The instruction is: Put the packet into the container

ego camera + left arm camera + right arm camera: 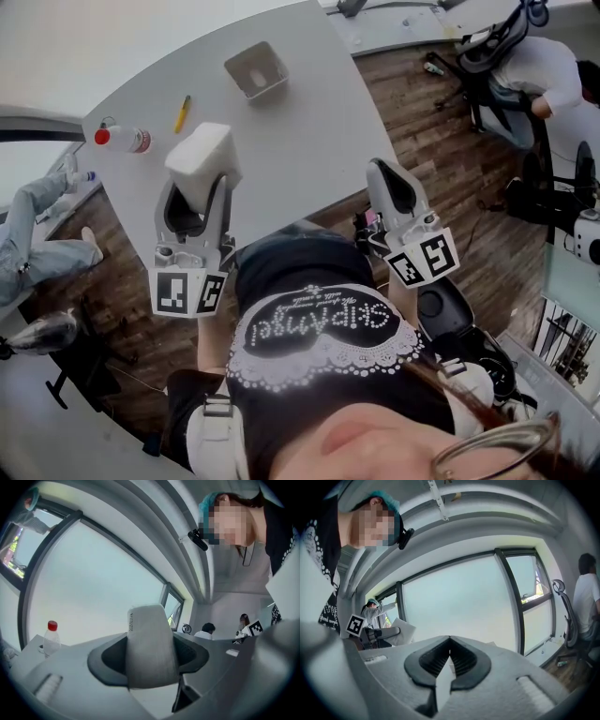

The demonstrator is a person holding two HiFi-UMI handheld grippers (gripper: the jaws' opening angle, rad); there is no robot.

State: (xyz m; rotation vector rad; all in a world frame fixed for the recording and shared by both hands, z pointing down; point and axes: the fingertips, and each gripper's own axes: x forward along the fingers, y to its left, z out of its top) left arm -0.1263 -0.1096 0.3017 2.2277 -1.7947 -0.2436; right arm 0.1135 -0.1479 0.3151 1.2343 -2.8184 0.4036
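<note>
The left gripper (pixel 197 199) has its fingers clamped on the white pillow-shaped plastic packet (pixel 200 157), on the person's side of the small grey square container (pixel 255 70) and apart from it. That container sits on the pale grey worktop (pixel 309 131); right of it, the right gripper (pixel 386 178) has its fingers pressed together, empty
</note>
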